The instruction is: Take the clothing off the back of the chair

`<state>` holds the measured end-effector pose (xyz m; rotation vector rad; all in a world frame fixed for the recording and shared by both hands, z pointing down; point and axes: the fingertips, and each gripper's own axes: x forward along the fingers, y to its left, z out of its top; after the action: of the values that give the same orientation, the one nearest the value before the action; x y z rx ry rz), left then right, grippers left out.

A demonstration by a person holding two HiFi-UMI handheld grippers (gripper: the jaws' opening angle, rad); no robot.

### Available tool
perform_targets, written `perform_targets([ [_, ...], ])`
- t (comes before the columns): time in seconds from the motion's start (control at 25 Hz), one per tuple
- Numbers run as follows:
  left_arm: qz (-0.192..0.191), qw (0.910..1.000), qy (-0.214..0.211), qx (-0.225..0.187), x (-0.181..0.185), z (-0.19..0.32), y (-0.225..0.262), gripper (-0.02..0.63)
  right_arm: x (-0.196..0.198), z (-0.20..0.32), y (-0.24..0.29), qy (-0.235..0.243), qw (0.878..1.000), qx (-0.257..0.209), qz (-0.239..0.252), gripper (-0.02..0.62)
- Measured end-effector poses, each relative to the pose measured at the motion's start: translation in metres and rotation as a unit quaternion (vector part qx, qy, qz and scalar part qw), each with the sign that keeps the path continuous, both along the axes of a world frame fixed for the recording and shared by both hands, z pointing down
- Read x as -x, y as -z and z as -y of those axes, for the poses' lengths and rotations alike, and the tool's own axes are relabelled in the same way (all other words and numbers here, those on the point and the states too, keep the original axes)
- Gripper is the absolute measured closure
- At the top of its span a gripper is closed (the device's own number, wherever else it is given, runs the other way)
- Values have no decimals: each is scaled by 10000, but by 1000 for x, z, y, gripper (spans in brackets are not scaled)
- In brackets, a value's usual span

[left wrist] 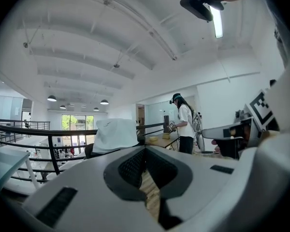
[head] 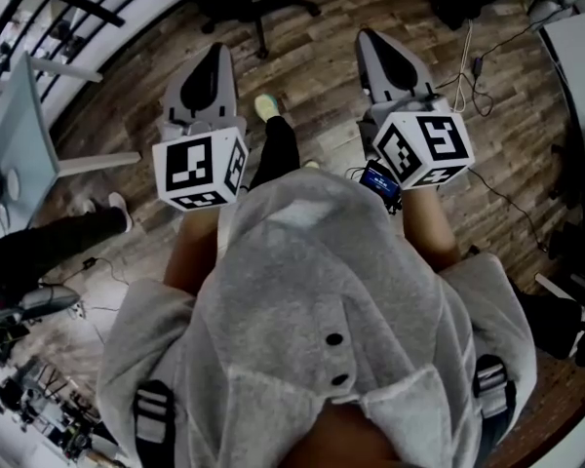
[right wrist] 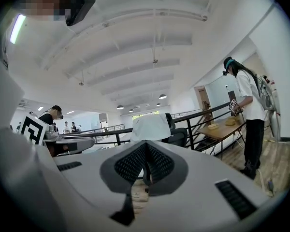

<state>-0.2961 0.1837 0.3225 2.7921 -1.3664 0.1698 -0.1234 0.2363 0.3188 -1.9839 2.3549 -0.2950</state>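
Ahead, the white cloth garment (left wrist: 117,134) hangs upright on a black chair (right wrist: 178,133), hem hidden. Your left gripper (left wrist: 145,148) and right gripper (right wrist: 145,144) are closed, empty.

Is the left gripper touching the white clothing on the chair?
Apart. In the left gripper view the white clothing hangs well beyond the left gripper, whose jaws are shut and empty.

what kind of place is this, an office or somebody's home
Most likely an open-plan office or lab, perhaps a mezzanine: a black railing, an office chair and a wooden table on plank flooring, with pendant lamps under a high ceiling.
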Motion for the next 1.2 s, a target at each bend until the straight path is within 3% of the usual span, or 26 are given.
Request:
perform_targets([
  [0.2, -1, 10000, -69, -43, -14, 28, -5, 594, -11, 24, -5, -84, 10000, 4, -2, 586],
  [0.52, -83, 9999, -25, -101, -30, 127, -7, 594, -28, 116, -4, -113, 9999, 0, -74, 586],
  [0.96, -111, 9997, -92, 200, -30, 211, 16, 591, -27, 201, 24, 120, 9997, 196, 18, 586],
  [1.2, -262, 9992, 47, 291, -23, 257, 6, 533, -25, 252, 25, 247, 9996, 92, -91, 586],
])
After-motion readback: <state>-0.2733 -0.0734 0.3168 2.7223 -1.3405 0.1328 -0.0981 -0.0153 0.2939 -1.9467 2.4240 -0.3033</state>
